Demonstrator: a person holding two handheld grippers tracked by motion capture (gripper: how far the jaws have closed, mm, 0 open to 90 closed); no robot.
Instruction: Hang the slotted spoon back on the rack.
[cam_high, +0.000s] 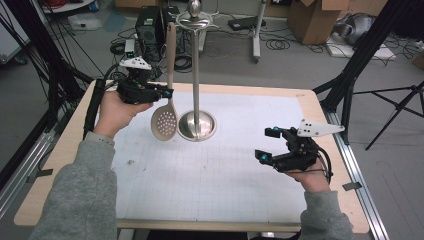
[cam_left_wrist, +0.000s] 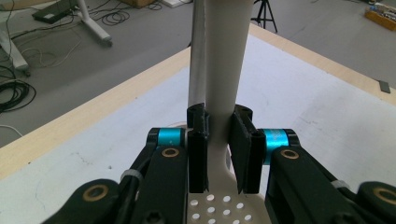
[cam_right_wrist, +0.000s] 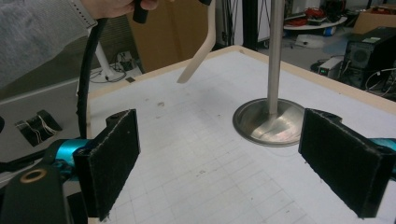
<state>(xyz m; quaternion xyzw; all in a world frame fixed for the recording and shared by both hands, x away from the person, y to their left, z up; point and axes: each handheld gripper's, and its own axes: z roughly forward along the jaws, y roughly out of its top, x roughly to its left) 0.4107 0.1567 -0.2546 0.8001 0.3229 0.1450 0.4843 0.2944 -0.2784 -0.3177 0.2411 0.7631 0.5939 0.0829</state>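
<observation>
While one skimmer (cam_high: 165, 120) hangs, one stand (cam_high: 196, 75) rises.

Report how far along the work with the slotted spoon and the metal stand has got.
Done: the left gripper has its jaws shut on the slotted spoon's handle, just above the bowl. In hand: the spoon is upright beside the metal stand, bowl clear of the table; whether its top end is on the stand's hooks I cannot tell. Left: either hanging or removing it is unfinished. The right gripper is open and holds nothing.
</observation>
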